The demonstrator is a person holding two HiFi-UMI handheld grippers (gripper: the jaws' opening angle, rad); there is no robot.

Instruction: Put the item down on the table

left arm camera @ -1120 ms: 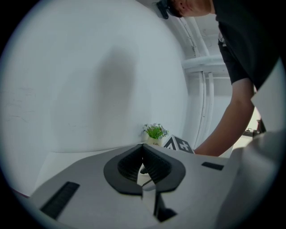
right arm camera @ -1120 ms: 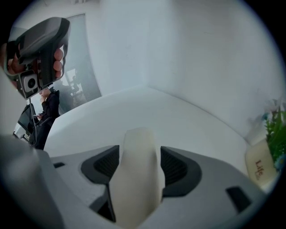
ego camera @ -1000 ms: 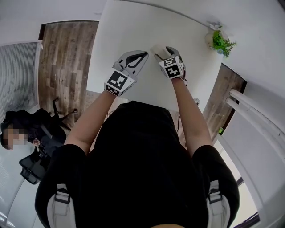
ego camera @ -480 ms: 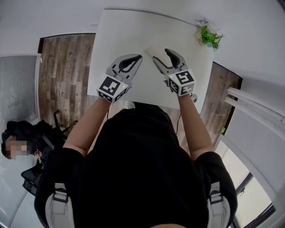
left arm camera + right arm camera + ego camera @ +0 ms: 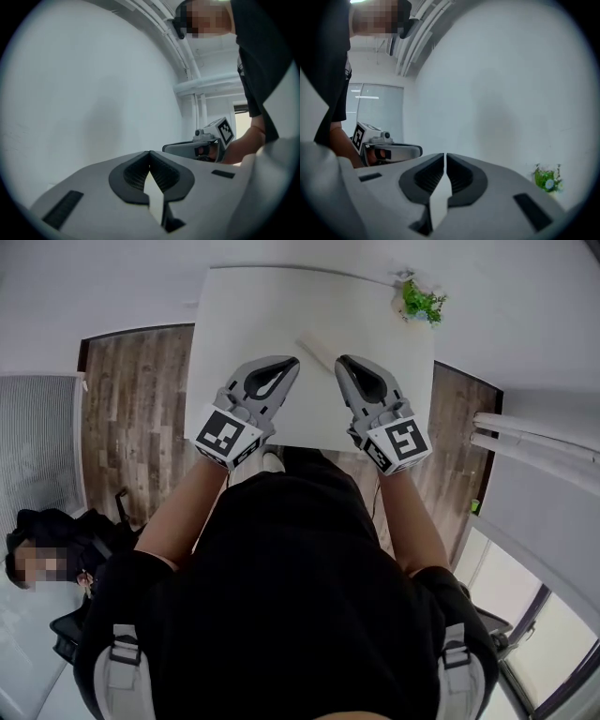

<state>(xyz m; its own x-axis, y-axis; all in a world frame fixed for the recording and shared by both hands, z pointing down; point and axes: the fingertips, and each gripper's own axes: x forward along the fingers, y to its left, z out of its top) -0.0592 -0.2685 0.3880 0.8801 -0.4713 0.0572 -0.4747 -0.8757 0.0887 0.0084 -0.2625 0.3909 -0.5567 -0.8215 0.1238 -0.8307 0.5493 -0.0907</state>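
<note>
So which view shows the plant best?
The head view: the plant sits sharp and whole at the table's far right corner. The right gripper view catches it small and blurred near its lower right edge. The left gripper view does not show it.

No legible words or numbers, only black-and-white square markers on left cube [image 5: 223, 435], right cube [image 5: 403, 442]

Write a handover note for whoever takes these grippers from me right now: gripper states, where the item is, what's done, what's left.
Left gripper: shut, empty, over the table.
Right gripper: jaws have just been closing, now together, nothing between them.
Item: pale piece lying on the table beyond both grippers' tips, free of both.
Done: item put down, released.
Left: apparently nothing.
</note>
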